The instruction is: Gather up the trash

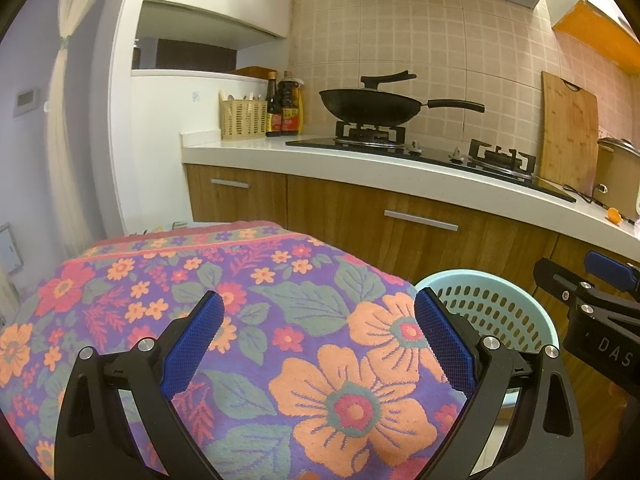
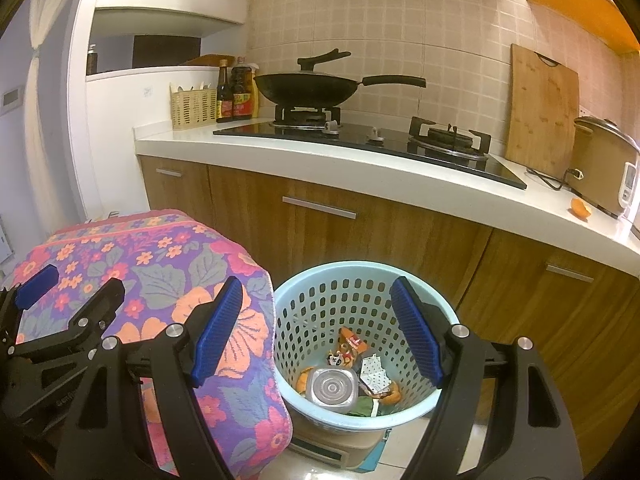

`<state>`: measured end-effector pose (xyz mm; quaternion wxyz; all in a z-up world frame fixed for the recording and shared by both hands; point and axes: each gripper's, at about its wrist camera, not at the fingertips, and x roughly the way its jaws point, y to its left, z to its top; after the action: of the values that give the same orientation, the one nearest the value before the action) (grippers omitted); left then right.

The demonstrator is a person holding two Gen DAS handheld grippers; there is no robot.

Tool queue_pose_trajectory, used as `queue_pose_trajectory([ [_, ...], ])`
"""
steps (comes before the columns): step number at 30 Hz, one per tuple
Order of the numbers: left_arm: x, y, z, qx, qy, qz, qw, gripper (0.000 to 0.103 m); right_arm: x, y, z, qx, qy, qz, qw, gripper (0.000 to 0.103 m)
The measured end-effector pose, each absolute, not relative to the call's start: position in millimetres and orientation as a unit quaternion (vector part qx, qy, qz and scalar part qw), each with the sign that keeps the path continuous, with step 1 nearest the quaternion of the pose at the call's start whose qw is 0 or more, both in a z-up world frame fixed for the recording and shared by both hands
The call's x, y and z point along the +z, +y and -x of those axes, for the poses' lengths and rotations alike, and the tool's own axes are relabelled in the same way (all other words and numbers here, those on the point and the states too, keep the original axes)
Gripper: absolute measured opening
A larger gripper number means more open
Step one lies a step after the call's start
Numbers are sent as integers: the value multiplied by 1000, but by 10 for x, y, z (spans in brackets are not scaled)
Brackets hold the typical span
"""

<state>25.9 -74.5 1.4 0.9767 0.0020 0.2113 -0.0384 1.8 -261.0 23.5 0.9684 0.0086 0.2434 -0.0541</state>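
A light blue perforated trash basket [image 2: 304,304] stands on the floor by the cabinets. It holds a clear plastic container [image 2: 331,389], snack wrappers [image 2: 349,347], orange peel and a green leaf. My right gripper [image 2: 316,326] is open and empty, above the basket's mouth. My left gripper [image 1: 318,334] is open and empty over the flowered cloth [image 1: 256,312]; the basket [image 1: 492,300] lies to its right. A piece of orange peel [image 2: 580,209] lies on the white counter at the right; it also shows in the left wrist view [image 1: 613,215].
A flowered cloth [image 2: 168,264] covers a raised surface left of the basket. The counter [image 2: 360,168] carries a gas hob, a black wok [image 2: 308,90], sauce bottles, a utensil basket, a wooden cutting board [image 2: 544,112] and a rice cooker [image 2: 608,168]. Wooden cabinets stand below.
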Motion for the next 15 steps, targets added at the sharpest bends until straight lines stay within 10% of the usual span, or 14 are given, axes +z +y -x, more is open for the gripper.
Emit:
queue_pose_trajectory([
  [15, 18, -716, -256, -38, 213, 1, 976, 93, 269, -2660, 10, -56, 237, -12, 970, 73],
])
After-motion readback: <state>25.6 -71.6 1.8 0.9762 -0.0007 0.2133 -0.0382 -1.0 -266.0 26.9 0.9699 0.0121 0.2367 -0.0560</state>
